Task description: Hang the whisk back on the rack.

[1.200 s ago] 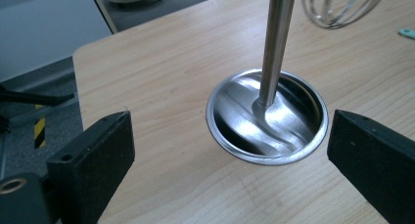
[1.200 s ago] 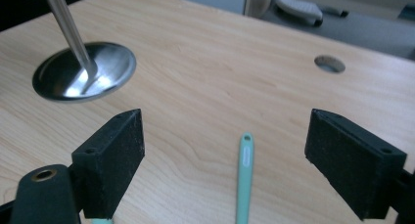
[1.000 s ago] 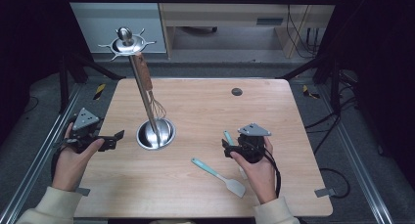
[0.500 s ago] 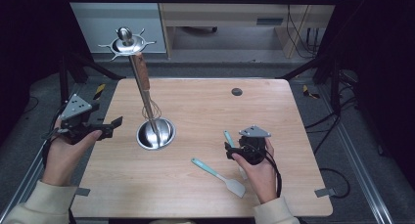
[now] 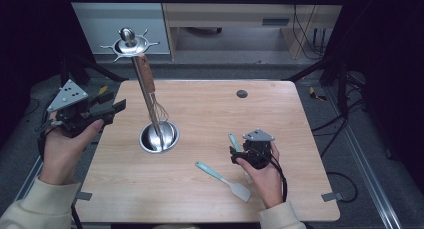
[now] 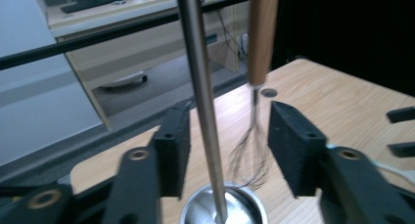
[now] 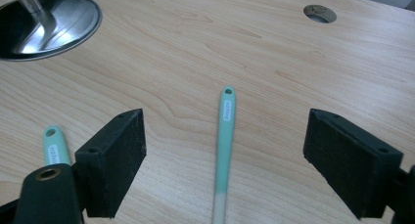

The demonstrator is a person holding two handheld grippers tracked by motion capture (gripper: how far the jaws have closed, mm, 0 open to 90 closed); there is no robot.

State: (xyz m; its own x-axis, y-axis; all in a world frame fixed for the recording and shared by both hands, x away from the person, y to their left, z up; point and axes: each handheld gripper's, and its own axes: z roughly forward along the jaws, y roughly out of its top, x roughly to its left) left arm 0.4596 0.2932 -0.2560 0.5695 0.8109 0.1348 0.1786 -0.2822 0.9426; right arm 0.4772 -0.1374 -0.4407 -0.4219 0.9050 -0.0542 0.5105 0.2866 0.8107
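A steel stand with a round base (image 5: 159, 137) and a thin pole (image 6: 200, 87) stands on the table's left half. A whisk with a wooden handle (image 5: 145, 74) hangs from its top, the wires (image 6: 249, 155) just above the base. My left gripper (image 5: 114, 103) is held in the air off the table's left edge and points at the stand. Its jaws have just been closing and stand apart with nothing between them; pole and whisk lie farther off. My right gripper (image 7: 225, 136) rests open on the table, straddling a teal spatula handle (image 7: 226, 121) without touching it.
A second teal spatula (image 5: 222, 175) with a white blade lies near the front edge, left of my right hand. A round cable hole (image 5: 242, 94) sits at the table's back. The stand's spiked hook ring (image 5: 129, 41) rises high over the back left.
My left hand has lifted its gripper up from the table's left edge, and its jaws stand closer together. The right hand and both spatulas have kept still.
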